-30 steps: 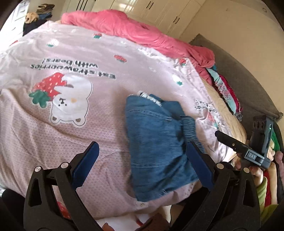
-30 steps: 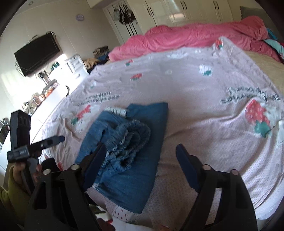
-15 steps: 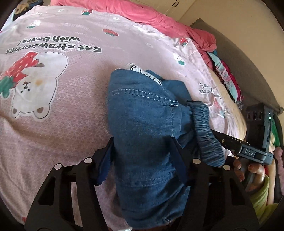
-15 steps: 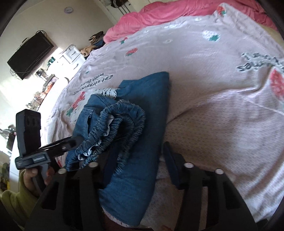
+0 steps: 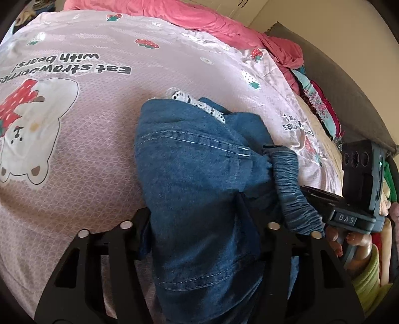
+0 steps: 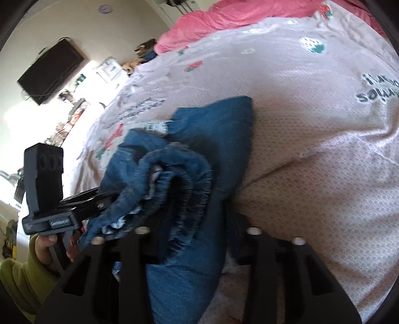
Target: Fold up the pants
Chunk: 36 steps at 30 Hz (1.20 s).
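The folded blue denim pants (image 5: 199, 174) lie on the pink strawberry bedspread (image 5: 99, 124) near its front edge. My left gripper (image 5: 199, 219) is shut on the near part of the pants, and the denim hides its fingertips. The elastic waistband (image 5: 289, 184) bunches at the right. In the right wrist view the pants (image 6: 199, 174) fill the space between the jaws of my right gripper (image 6: 192, 224), which is shut on the waistband side (image 6: 189, 179). Each gripper shows in the other's view, the right one in the left wrist view (image 5: 349, 206), the left one in the right wrist view (image 6: 49, 199).
A pink quilt (image 5: 199, 22) lies bunched along the far side of the bed. Colourful clothes (image 5: 316, 104) are piled at the right by a grey headboard (image 5: 349, 87). A TV (image 6: 49, 72) and a cluttered shelf (image 6: 74, 109) stand by the left wall.
Both grippers moved forward onto the pants and closed on the denim. One second ago both were open and short of the pants.
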Available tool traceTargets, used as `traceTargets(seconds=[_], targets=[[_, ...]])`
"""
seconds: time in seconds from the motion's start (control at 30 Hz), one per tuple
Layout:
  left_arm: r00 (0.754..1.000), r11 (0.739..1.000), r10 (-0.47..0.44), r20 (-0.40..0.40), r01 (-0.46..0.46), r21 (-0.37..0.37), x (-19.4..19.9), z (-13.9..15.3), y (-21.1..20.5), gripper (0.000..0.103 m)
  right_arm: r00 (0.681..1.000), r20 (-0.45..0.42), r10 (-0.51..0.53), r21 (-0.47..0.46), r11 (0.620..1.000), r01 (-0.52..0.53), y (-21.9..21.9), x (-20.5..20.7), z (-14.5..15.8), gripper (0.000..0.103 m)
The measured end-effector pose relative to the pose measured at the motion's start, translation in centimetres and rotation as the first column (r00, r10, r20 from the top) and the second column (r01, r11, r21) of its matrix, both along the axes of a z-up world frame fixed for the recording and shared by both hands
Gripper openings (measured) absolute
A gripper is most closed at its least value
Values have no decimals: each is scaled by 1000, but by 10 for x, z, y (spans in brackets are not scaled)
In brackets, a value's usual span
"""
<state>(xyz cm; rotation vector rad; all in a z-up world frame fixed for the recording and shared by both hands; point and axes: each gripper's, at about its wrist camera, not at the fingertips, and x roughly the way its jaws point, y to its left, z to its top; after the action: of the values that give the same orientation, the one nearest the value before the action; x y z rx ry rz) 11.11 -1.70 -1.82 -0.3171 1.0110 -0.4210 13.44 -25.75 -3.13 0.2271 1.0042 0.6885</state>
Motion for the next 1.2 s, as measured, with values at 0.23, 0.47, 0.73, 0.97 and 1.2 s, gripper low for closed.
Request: traceTargets(seconds=[0.23, 0.47, 0.73, 0.97, 1.2], targets=[[997, 996, -26, 73, 32, -80, -22, 29, 1, 38, 989, 144, 8, -2, 1000, -8, 6, -27, 26, 18], [995, 997, -18, 101, 25, -74, -15, 48, 1, 38, 978, 207, 12, -20, 1000, -8, 19, -22, 46, 17], [991, 998, 11, 131, -2, -65, 13, 63, 10, 38, 967, 253, 30, -45, 999, -19, 37, 5, 66, 17], [987, 998, 37, 156, -27, -63, 40, 67, 22, 38, 966, 256, 33, -42, 999, -23, 50, 40, 74, 17], [985, 998, 41, 168, -31, -61, 57, 55, 23, 38, 976, 219, -1, -24, 1000, 6, 53, 62, 61, 17]])
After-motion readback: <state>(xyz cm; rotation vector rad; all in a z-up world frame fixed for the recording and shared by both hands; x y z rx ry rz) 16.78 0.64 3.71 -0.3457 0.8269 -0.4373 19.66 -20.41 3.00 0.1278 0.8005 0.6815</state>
